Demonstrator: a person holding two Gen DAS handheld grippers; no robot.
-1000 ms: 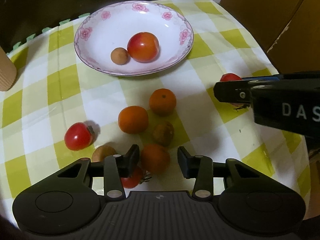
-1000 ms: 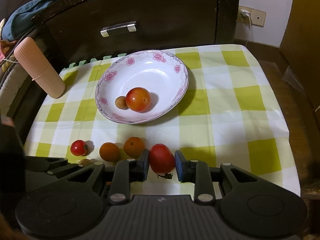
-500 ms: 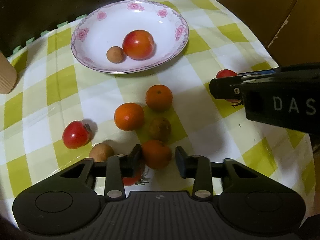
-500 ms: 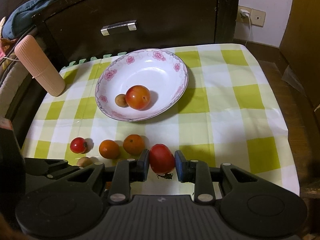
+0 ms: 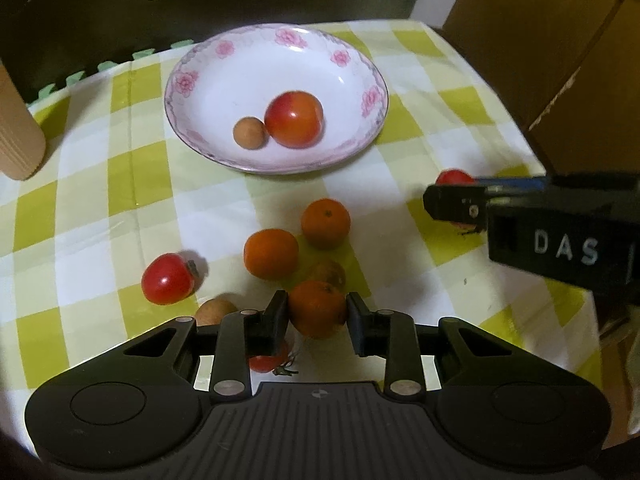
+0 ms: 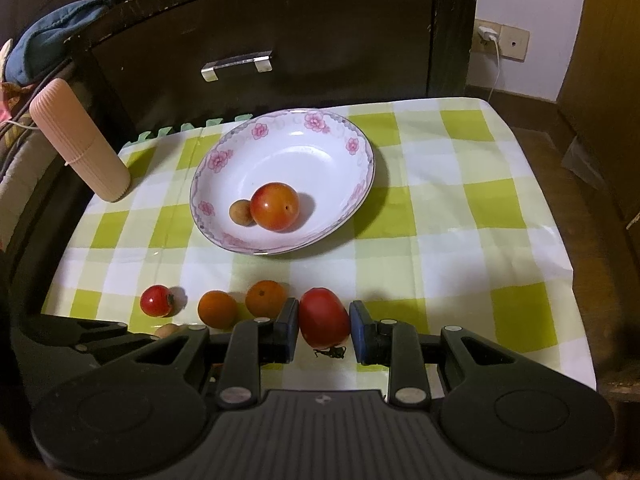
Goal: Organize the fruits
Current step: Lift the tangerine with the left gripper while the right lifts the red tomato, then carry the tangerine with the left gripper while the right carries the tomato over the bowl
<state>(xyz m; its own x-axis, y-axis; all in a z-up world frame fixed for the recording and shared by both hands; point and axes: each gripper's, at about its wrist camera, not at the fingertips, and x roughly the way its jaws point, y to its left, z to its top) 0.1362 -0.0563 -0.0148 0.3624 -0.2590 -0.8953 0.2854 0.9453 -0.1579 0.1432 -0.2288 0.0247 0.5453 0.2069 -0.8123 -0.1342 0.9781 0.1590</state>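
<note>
In the left wrist view the left tongs point(image 5: 317, 316) sit at the lower centre of the frame, their 2 fingers pressed against the sides of a small orange point(image 5: 317, 309), pinching it. Just under the left finger a red tomato point(image 5: 267, 360) with a green stalk peeks out, and a small brown fruit point(image 5: 214, 309) lies beside it at the lower left. Above the pinched orange, touching it, is a dull brownish fruit point(image 5: 329, 273); 2 more oranges lie in mid frame, one point(image 5: 271, 253) left of the other point(image 5: 325, 223), close together. A red tomato point(image 5: 167, 279) rests apart at the left.

The flowered white bowl point(image 5: 352, 80) stands in the upper centre on the green-and-white checked desk point(image 5: 120, 184). It holds 1 large tomato point(image 5: 294, 119) and 1 small tan fruit point(image 5: 249, 132), touching.

In the right wrist view the right tongs point(image 6: 324, 326) at the lower centre pinch an oblong red tomato point(image 6: 323, 317) between blue-faced pads point(image 6: 357, 330); its dry stalk point(image 6: 330, 353) shows below. From the left wrist view those tongs enter at the right edge, the tomato mostly hidden behind them. A ribbed beige cylinder point(image 6: 80, 142) stands at the upper left of the desk, before a dark drawer front point(image 6: 320, 20) with a metal handle point(image 6: 237, 65).
</note>
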